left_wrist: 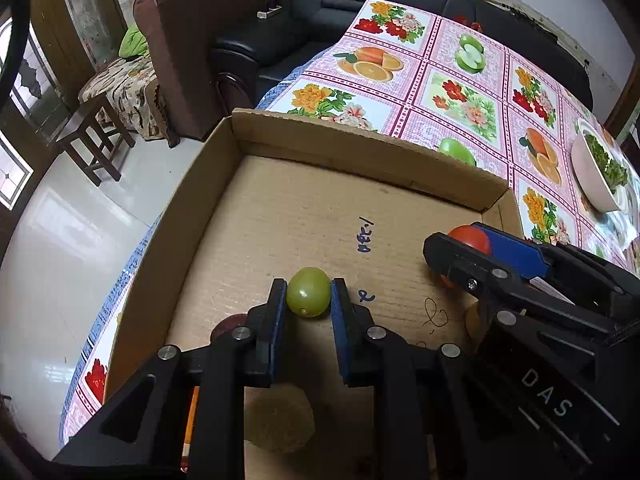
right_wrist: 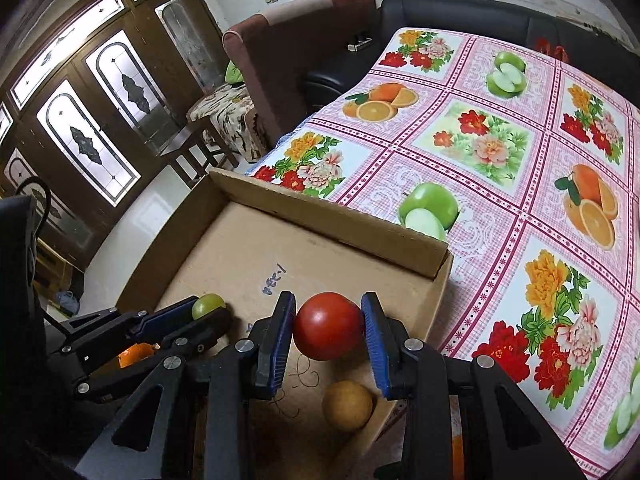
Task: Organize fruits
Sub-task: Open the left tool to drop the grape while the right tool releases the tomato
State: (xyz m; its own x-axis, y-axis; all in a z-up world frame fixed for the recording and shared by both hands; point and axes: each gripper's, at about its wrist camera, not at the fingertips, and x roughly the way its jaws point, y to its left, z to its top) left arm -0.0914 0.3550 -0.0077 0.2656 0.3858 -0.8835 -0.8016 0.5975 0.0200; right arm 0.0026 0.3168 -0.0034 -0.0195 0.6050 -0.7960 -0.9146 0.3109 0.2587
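A small round green grape (left_wrist: 308, 297) is being gripped between the blue-padded black fingers of the left gripper (left_wrist: 309, 300), both pads pressing on its sides. A smooth round red tomato (right_wrist: 329, 326) is being clamped in the same way between the fingers of the right gripper (right_wrist: 329, 332), its sides touching both blue pads.

Both fruits are being held over the floor of a shallow brown cardboard box (left_wrist: 304, 216), which is resting on a table covered by a pink checked cloth printed with flowers, oranges and green apples (right_wrist: 500, 184). Whether either fruit is touching the cardboard cannot be told.

Below the right fingers, nearer the camera, a dull yellow-brown round fruit (right_wrist: 347, 405) is lying on the box floor, close to the box's right wall. Under the left fingers, a rough tan round fruit (left_wrist: 280, 420) is being partly hidden by them. In the right wrist view, a piece of an orange fruit (right_wrist: 134, 354) is showing beneath the left gripper.

In the left wrist view, the right gripper is being seen to the right of the left fingers, with the tomato at its tip. Beyond it, a white bowl holding green leaves (left_wrist: 592, 176) is standing on the cloth, well apart from the box.
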